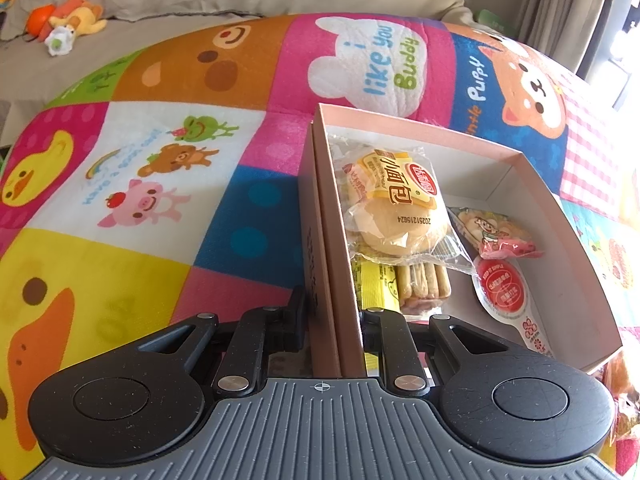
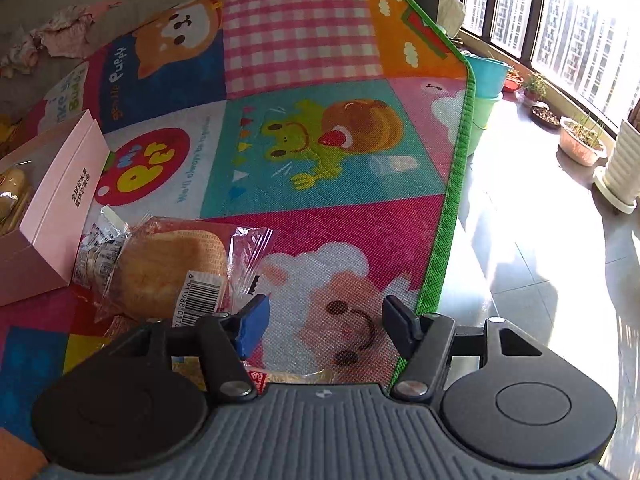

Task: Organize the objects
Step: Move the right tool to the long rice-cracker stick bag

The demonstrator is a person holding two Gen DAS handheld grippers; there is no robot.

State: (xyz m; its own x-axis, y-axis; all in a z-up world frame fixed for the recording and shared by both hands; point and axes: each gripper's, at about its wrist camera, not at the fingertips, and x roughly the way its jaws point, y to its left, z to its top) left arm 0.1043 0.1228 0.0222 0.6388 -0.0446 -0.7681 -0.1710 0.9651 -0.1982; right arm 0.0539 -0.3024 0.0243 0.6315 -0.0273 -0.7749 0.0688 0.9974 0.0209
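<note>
A pink cardboard box (image 1: pixel 520 160) lies open on the colourful play mat (image 1: pixel 160 200). Inside it are a wrapped bun (image 1: pixel 384 208), biscuits (image 1: pixel 424 284), a yellow packet (image 1: pixel 374 288), a cartoon snack bag (image 1: pixel 496 232) and a red-lidded cup (image 1: pixel 504 284). My left gripper (image 1: pixel 334 312) is shut on the box's near left wall, one finger outside and one inside. In the right wrist view the box (image 2: pixel 60 208) sits at the left with a wrapped bread packet (image 2: pixel 168 272) beside it on the mat. My right gripper (image 2: pixel 326 322) stands open over bare mat, just right of that packet, nothing between its fingers.
Another wrapped snack (image 2: pixel 296 377) peeks out under the right gripper's body. The mat's green edge (image 2: pixel 452 200) borders a tiled floor with buckets (image 2: pixel 486 76) and plant pots (image 2: pixel 580 144) by the window. Plush toys (image 1: pixel 68 20) lie on grey cloth beyond the mat.
</note>
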